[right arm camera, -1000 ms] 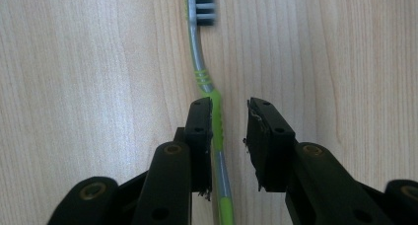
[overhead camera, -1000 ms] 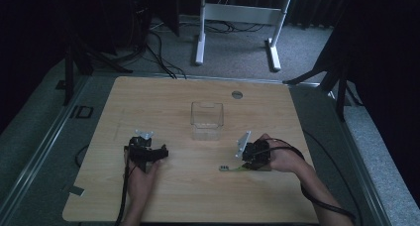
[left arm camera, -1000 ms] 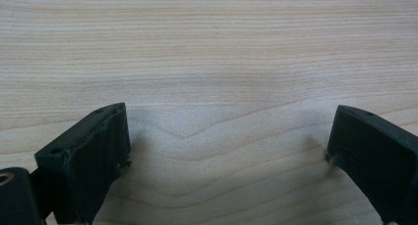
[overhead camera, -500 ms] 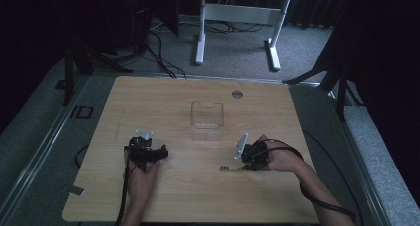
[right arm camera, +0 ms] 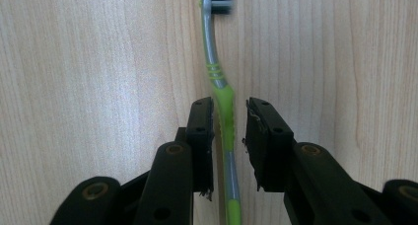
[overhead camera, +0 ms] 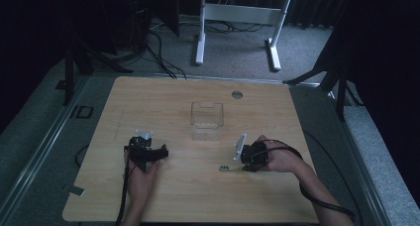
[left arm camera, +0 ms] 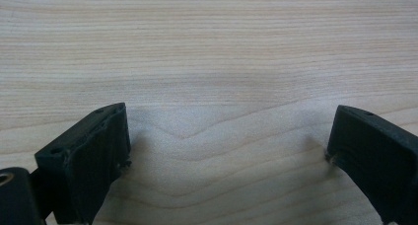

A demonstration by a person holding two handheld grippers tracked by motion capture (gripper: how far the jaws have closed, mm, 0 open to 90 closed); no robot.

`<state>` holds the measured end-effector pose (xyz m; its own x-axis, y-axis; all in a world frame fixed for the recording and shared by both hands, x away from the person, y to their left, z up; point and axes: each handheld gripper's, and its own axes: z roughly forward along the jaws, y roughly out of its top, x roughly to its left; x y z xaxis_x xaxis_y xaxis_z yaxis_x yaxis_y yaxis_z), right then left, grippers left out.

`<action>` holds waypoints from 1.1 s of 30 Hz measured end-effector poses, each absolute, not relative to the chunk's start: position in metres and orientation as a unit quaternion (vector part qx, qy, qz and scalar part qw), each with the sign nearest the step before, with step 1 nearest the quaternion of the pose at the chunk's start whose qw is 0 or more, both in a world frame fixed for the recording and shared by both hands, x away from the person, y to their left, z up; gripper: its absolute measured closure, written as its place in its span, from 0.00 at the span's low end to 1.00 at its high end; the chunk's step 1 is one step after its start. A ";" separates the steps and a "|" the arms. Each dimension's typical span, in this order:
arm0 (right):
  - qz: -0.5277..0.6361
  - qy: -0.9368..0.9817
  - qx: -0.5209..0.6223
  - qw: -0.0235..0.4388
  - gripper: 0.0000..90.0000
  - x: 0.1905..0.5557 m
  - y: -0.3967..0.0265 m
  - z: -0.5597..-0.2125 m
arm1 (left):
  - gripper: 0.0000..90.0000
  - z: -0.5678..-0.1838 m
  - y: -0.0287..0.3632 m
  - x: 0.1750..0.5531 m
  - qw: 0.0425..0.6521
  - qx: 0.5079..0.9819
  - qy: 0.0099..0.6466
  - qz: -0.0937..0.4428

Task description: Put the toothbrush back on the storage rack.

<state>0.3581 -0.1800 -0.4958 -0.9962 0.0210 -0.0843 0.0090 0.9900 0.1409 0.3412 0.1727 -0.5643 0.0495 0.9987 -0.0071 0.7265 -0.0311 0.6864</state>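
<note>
Right gripper (right arm camera: 229, 131) straddles toothbrush (right arm camera: 219, 82) — bare table (right arm camera: 98, 62) either side.

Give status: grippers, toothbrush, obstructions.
Left gripper open over bare table. Right gripper straddling toothbrush handle, gap showing one side. Clear box well away.

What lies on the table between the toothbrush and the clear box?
Nothing: in the high view the table is bare wood between the toothbrush and the clear box.
</note>
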 end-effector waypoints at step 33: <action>0.033 0.999 -0.008 0.028 0.83 0.360 -0.174 -0.507 | 0.03 -0.564 0.173 0.341 0.270 0.672 0.642 0.252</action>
<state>0.3599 -0.1736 -0.5074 -0.9983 -0.0144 -0.0559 -0.0180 0.9977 0.0647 0.3412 0.1727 -0.5643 0.0494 0.9988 -0.0071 0.7264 -0.0310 0.6866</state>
